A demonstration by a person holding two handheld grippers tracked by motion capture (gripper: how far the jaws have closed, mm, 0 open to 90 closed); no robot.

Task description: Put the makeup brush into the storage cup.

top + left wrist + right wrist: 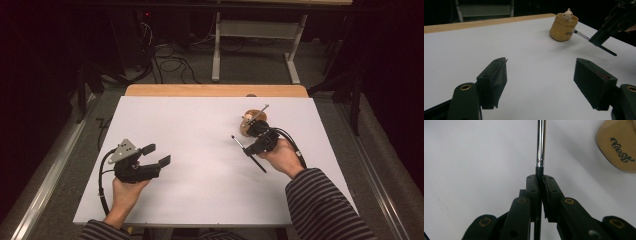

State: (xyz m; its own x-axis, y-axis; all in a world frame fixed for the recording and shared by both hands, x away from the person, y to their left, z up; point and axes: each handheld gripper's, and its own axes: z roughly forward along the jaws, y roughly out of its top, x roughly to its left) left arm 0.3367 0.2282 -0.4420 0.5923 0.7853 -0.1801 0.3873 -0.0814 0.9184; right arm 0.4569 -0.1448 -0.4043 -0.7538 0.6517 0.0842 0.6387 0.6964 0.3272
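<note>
While right hand-held gripper (540,182) pinches pen (540,142) beside cup (563,28), left hand-held gripper (541,80) spread.

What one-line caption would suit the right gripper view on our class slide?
Right gripper shut on a pen with a silver barrel, above the white table, yellow cup at the corner.

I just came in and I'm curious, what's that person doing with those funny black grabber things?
A person at a white table holds tongs in each hand. The right tongs are shut on a thin tool with a black handle and shiny metal shaft, probably a small brush or pen. It is held close to a little yellow cup with a small figure on its rim. The left tongs are open, holding nothing, over the bare table.
</note>
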